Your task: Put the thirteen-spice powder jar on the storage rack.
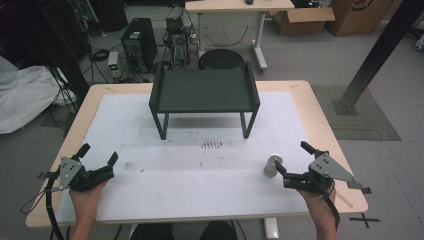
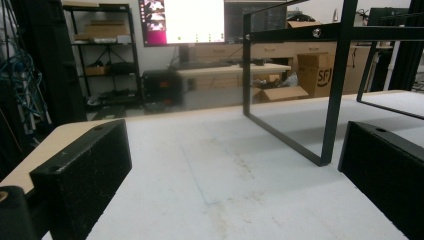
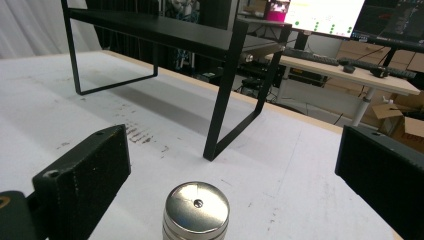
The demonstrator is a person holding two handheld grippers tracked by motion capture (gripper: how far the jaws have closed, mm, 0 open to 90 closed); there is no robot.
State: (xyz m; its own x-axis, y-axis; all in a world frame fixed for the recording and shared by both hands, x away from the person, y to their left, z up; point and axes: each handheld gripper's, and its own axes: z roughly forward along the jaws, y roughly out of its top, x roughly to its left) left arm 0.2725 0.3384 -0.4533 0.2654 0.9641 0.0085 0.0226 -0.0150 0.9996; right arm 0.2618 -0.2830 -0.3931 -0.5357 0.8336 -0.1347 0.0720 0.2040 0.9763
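A small silver metal cylinder [image 1: 271,165] stands upright on the white mat at the front right; in the right gripper view the cylinder [image 3: 196,211] sits low between the two black jaws. My right gripper [image 1: 292,161] is open just right of it, its near jaw close beside the cylinder without closing on it. My left gripper [image 1: 98,153] rests open at the front left, nothing between its jaws. A black metal shelf stand [image 1: 204,90] stands at the middle back of the mat, its front leg [image 2: 332,100] ahead in the left gripper view.
The white mat [image 1: 200,185] covers most of the wooden table [image 1: 320,115]. Dark smudges [image 1: 211,144] mark the mat before the stand. Behind the table are a round black stool [image 1: 221,59], computer towers [image 1: 139,42], cables and cardboard boxes [image 1: 303,20].
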